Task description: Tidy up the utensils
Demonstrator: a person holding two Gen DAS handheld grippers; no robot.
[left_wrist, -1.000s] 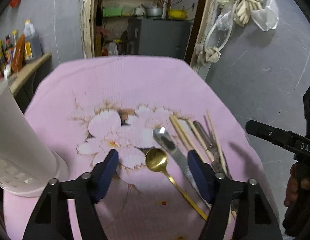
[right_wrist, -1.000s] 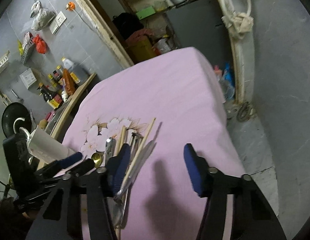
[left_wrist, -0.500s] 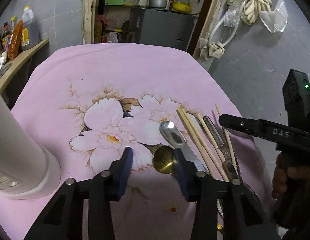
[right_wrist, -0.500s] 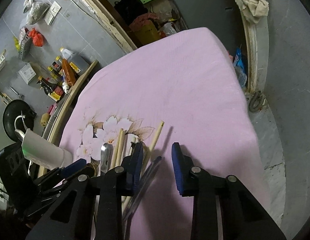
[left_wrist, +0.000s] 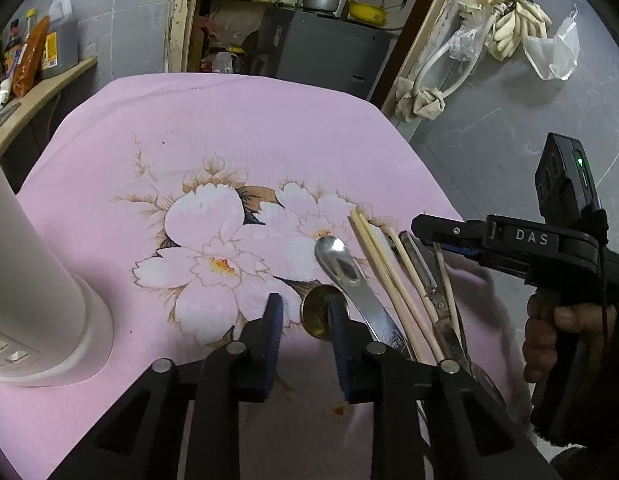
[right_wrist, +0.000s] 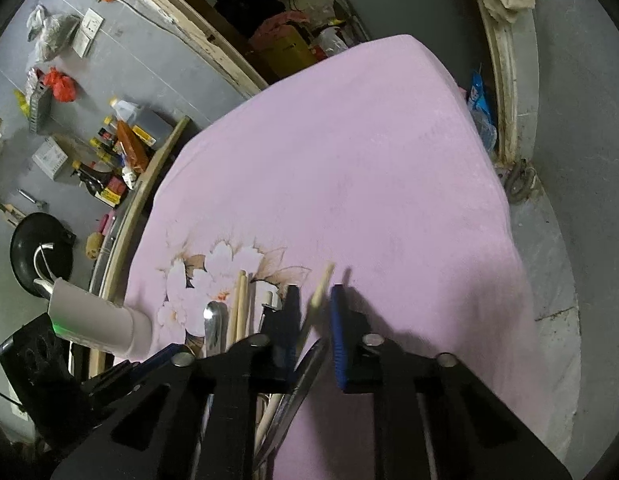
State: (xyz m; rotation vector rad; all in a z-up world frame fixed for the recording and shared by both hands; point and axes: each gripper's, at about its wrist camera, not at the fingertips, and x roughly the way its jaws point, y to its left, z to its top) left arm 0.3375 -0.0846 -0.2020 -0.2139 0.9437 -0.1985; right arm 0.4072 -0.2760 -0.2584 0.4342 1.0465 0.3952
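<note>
Utensils lie in a row on the pink flowered cloth [left_wrist: 229, 128]: a gold spoon [left_wrist: 318, 312], a silver spoon [left_wrist: 341, 264], wooden chopsticks [left_wrist: 383, 268] and dark-handled metal pieces [left_wrist: 419, 264]. My left gripper [left_wrist: 305, 316] hangs low over the cloth, jaws narrowed to a small gap, its right finger over the gold spoon's bowl; nothing is between the pads. My right gripper [right_wrist: 315, 304] has narrowed around a single wooden chopstick [right_wrist: 323, 284], with small gaps showing beside the stick. The right gripper also shows in the left wrist view [left_wrist: 441, 232].
A tall white container [left_wrist: 33, 280] stands at the cloth's left; it also shows in the right wrist view [right_wrist: 97, 320]. A shelf with bottles [right_wrist: 121, 148] runs along the left wall. The cloth drops off at the right edge to a grey floor [right_wrist: 557, 240].
Both grippers have closed from wide open to narrow gaps. The left moved forward and down toward the gold spoon. The right moved down over the chopstick at the row's right.
</note>
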